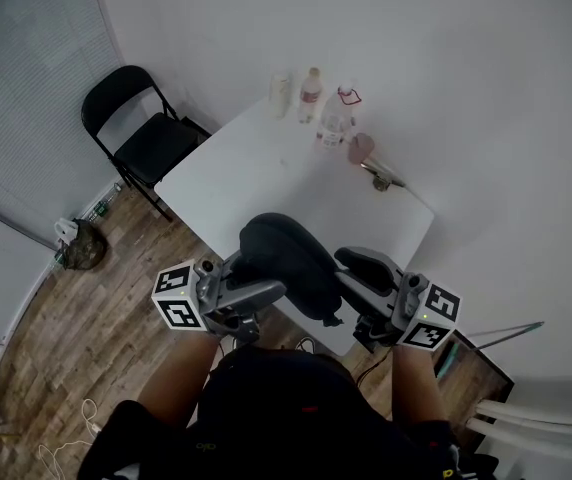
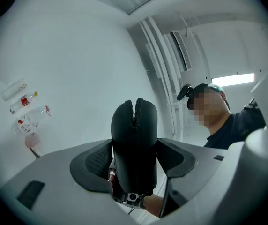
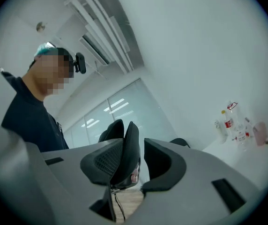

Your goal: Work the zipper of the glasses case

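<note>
Case (image 1: 288, 260) is held in the air over the near edge of the desk (image 1: 266, 173), between both grippers. Left gripper (image 1: 262, 292): jaws clamped on the case's two sides, zipper (image 2: 135, 118) seam on top. Right gripper (image 1: 358, 296): jaws apart, case edge against one pad, gap to the other. Bottles (image 1: 318, 106) stand at the far desk edge.

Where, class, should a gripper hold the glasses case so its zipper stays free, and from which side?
Probably across the broad faces of the glasses case, coming from its plain edge, as the left gripper does. The case is a flattened oval, so the jaws get wide sides, while the zipper round the far end stays clear.
</note>
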Motion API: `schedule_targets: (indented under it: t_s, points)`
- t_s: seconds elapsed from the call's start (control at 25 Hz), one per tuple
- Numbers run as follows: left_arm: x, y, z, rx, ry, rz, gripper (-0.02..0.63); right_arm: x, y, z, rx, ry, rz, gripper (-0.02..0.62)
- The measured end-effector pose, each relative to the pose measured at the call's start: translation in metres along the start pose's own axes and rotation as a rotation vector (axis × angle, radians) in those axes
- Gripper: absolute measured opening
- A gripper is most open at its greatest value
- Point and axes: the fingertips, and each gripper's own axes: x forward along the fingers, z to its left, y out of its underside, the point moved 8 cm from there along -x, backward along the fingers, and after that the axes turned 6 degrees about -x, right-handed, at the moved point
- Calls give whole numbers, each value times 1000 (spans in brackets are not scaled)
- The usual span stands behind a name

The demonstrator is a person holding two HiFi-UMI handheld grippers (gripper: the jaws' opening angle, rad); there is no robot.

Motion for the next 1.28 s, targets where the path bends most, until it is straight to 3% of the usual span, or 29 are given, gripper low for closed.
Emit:
schedule_targets:
  t_s: [0.24,0.4,0.52,0.88,0.96,1.08,1.28]
  points:
    - [-5,-8,5,-10,-48,-47,298,-17,-8,-9,139,-23,-134,151]
    - [-3,-6,7,4,-91,-47,261,1,4,1,95,-42,-62,295]
    - [1,-3,6,-14,-69,-54,256,13,21,9,86,-75,8,331]
    - [7,1,2,7,-46,-42,252,22,32,14,109,-119,37,331]
    - [7,1,1,17,-52,-41,247,21,30,15,102,-121,42,288]
    - [7,1,-1,35,-51,-40,245,19,25,15,88,-122,38,275]
    - [10,4,-6,139,-58,79,248,15,20,17,-5,-128,110,272]
